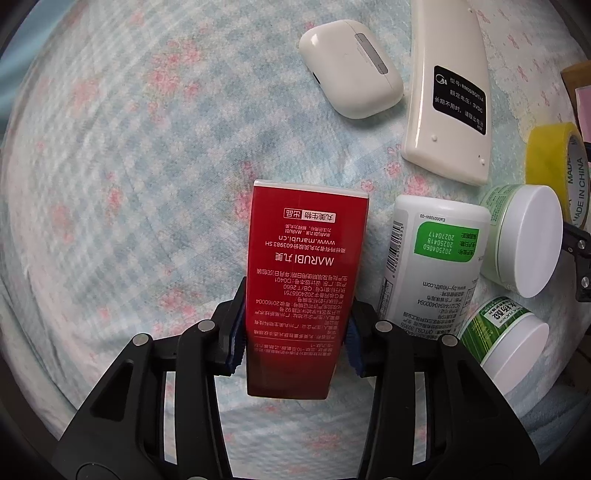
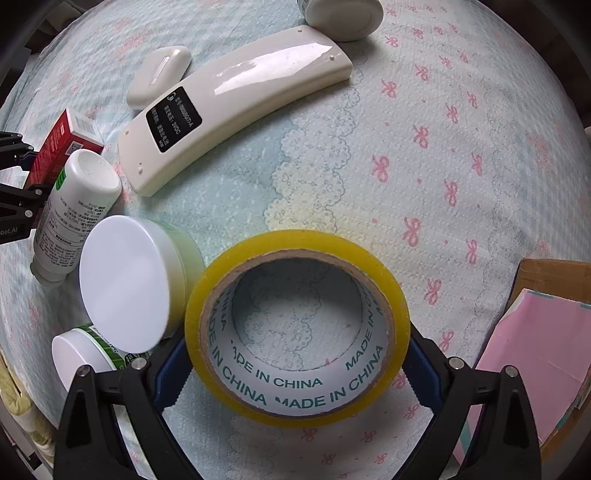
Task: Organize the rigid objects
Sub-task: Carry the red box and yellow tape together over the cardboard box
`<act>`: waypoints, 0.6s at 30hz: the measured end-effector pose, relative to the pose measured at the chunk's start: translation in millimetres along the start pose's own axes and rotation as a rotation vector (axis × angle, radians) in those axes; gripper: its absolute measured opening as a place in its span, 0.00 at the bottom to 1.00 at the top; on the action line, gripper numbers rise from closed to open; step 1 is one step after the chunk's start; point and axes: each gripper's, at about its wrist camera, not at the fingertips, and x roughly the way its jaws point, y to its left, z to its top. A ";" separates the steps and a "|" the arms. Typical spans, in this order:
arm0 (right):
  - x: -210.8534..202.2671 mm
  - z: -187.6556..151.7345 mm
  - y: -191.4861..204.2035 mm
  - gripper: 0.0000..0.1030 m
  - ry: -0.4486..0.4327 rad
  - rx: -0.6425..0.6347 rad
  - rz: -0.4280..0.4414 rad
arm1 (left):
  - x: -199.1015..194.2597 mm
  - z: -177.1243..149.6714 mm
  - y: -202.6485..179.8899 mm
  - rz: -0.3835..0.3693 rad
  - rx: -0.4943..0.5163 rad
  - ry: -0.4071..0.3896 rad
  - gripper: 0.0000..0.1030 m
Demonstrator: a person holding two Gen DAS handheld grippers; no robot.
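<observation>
My left gripper (image 1: 295, 332) is shut on a red MARUBI box (image 1: 303, 266), held by its lower sides just over the patterned cloth; the box also shows at the left of the right wrist view (image 2: 55, 144). My right gripper (image 2: 295, 354) is shut on a yellow tape roll (image 2: 295, 415), its blue pads against both outer sides. To the right of the red box lie a white pill bottle (image 1: 432, 258), a white-lidded jar (image 1: 524, 240) and a small green-labelled jar (image 1: 506, 343).
A white remote (image 2: 236, 96) lies face down beside a white earbud case (image 2: 159, 75) on the bed cloth (image 2: 443, 184). Another white jar (image 2: 343, 14) sits at the far edge. A cardboard box with pink paper (image 2: 543, 339) stands at the right.
</observation>
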 end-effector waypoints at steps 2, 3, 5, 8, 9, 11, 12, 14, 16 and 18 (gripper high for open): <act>-0.9 -1.7 0.5 0.93 -0.001 0.000 0.003 | -6.5 -3.4 4.5 -0.002 -0.007 0.000 0.38; -1.9 -1.3 0.0 0.93 -0.003 0.001 0.003 | -9.9 -3.5 6.3 -0.004 -0.012 -0.004 0.38; -6.0 -0.9 -0.8 0.93 -0.015 0.006 -0.002 | -19.1 -5.0 8.3 -0.009 -0.022 -0.018 0.38; -15.7 1.2 -3.0 0.94 -0.035 0.018 -0.002 | -34.3 -8.6 10.4 -0.004 -0.027 -0.053 0.38; -19.5 1.8 -3.3 0.93 -0.044 0.022 -0.002 | -39.3 -9.7 10.0 -0.006 -0.027 -0.064 0.38; -28.6 3.0 -3.3 0.93 -0.060 0.029 -0.002 | -49.1 -12.2 8.3 -0.008 -0.028 -0.083 0.38; -33.9 3.6 -2.7 0.94 -0.068 0.033 -0.002 | -54.9 -13.3 8.1 -0.009 -0.029 -0.092 0.38; -43.9 1.0 -1.7 0.93 -0.084 0.039 0.001 | -67.4 -15.6 7.1 -0.015 -0.034 -0.114 0.38; -56.6 -2.0 -0.1 0.93 -0.102 0.051 0.007 | -81.9 -21.6 4.7 -0.024 -0.039 -0.132 0.38; -72.1 -5.4 2.1 0.93 -0.120 0.065 0.019 | -97.9 -27.0 1.7 -0.033 -0.040 -0.153 0.38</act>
